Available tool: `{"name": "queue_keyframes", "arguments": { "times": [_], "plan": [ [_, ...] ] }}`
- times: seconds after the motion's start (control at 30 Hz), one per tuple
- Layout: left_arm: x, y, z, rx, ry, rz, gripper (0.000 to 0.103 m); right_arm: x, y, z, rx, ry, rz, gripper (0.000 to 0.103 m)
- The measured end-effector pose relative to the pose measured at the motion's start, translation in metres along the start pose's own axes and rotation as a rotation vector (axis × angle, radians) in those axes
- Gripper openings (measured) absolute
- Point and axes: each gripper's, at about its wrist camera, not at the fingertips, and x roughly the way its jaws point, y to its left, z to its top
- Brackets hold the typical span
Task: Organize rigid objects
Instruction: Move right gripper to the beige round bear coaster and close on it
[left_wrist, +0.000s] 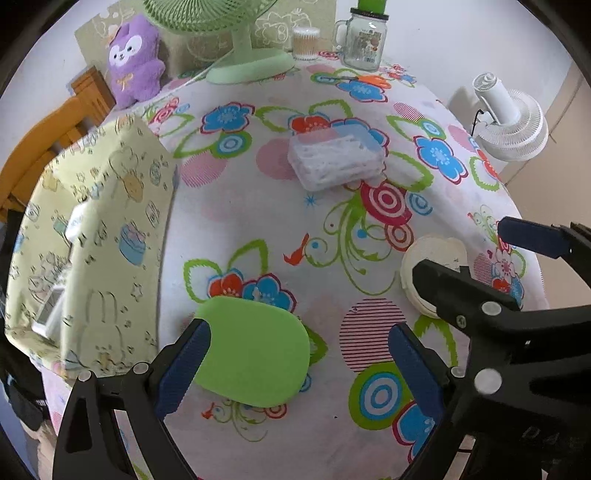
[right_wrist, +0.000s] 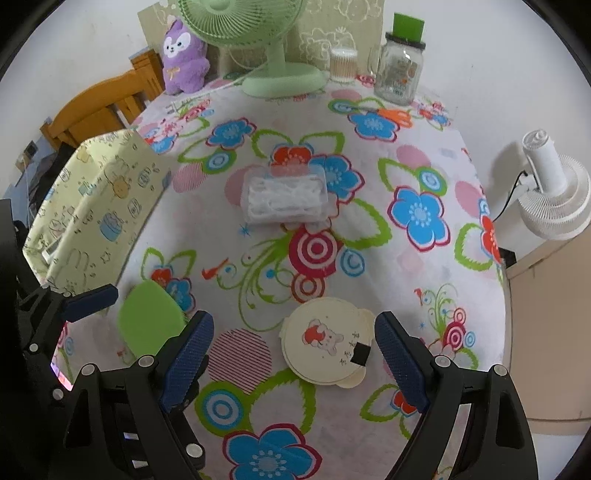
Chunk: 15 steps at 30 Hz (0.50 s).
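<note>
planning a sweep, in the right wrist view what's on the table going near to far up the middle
cream lid → clear box → green fan

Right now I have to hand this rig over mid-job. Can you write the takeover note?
Left gripper: jaws open, holding nothing, with the green oval piece lying on the tablecloth between them, nearer the left finger.
Right gripper: jaws open, holding nothing, straddling the cream round lid with a bear print.
Clear box of white pieces sits mid-table, untouched.
Patterned storage box stands at the table's left edge.
Done: no object lifted yet; some items already show inside the storage box.
Left: grasp the green piece and the lid, then the clear box, presumably into the storage box.
</note>
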Motion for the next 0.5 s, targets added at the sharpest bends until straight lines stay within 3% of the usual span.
{"name": "queue_keyframes", "arguments": {
  "times": [0.5],
  "plan": [
    [0.021,-0.007,-0.016,-0.022,0.019,0.009,0.098,0.036,-0.017,-0.016,0.005,0.056,0.002,0.091]
  ]
}}
